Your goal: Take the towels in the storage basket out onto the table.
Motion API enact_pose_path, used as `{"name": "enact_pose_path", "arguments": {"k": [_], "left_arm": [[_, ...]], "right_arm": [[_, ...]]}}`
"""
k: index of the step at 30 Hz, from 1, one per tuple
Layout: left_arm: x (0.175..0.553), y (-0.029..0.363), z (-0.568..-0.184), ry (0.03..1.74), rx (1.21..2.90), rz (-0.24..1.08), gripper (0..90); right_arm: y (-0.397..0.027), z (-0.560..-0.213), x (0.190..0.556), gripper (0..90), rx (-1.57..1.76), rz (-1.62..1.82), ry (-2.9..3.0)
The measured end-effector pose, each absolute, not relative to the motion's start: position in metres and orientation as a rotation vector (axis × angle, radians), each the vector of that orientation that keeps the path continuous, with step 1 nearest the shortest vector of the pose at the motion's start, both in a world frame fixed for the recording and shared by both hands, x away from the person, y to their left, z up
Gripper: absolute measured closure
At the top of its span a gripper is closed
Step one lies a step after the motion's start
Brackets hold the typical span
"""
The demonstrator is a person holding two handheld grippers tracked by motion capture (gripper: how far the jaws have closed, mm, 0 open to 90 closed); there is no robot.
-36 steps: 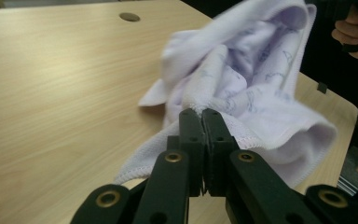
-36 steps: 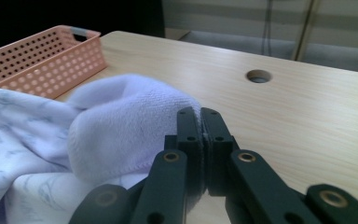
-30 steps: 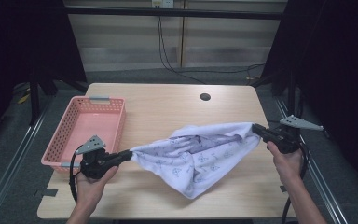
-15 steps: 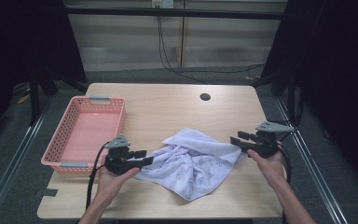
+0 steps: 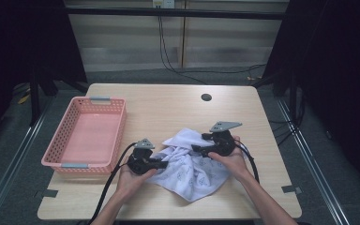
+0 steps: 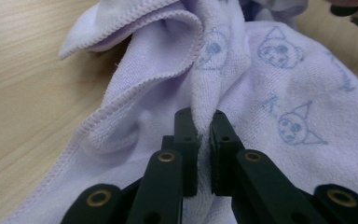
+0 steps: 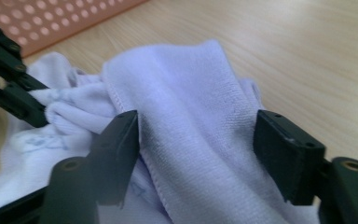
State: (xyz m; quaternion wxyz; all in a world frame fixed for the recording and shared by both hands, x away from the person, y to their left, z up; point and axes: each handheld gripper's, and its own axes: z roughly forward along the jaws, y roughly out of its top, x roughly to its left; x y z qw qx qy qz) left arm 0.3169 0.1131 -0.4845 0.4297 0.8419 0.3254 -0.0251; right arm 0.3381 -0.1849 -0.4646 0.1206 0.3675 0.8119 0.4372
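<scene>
A white towel (image 5: pixel 187 166) with pale blue cartoon prints lies bunched on the wooden table (image 5: pixel 168 110). My left gripper (image 5: pixel 166 164) is at the towel's left side, shut on a raised fold of the towel (image 6: pixel 279 70); in the left gripper view the jaws (image 6: pixel 204 126) pinch that ridge. My right gripper (image 5: pixel 197 149) rests over the towel's upper right part. Its jaws have just been opening and stand wide (image 7: pixel 196 135), with a thick fold of the towel (image 7: pixel 191 93) between them, unpinched. The left gripper's jaws (image 7: pixel 9 88) show at the left of the right gripper view.
A pink perforated basket (image 5: pixel 61 136) stands to the left of the towel, close to the left hand; its wall (image 7: pixel 51 18) shows at the back of the right gripper view. A round hole (image 5: pixel 206 97) is in the table's far part.
Both hands have come inward and down. The towel, held stretched between the grippers before, now lies crumpled on the table. The right gripper has let go of its corner.
</scene>
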Motion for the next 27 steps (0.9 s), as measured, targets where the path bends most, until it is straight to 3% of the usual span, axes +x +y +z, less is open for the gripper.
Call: {"name": "enact_pose_path", "arguments": {"k": [4,5,12,21,27], "left_arm": [[0.317,0.124,-0.472,0.815,2.020,-0.071,85.7],[0.315,0.128,-0.466,0.810,1.993,-0.061,85.8],[0.304,0.154,-0.419,0.810,1.829,0.053,86.0],[0.286,0.182,-0.367,0.766,1.744,0.116,86.1],[0.275,0.189,-0.371,0.785,1.769,0.084,81.9]], "right_arm": [[-0.194,-0.464,0.340,79.9,1.102,1.327,2.353],[-0.199,-0.459,0.341,82.2,1.117,1.356,2.333],[-0.245,-0.397,0.352,84.6,1.174,1.483,2.120],[-0.291,-0.323,0.383,84.9,1.222,1.471,1.905],[-0.310,-0.307,0.404,83.5,1.266,1.395,1.842]]}}
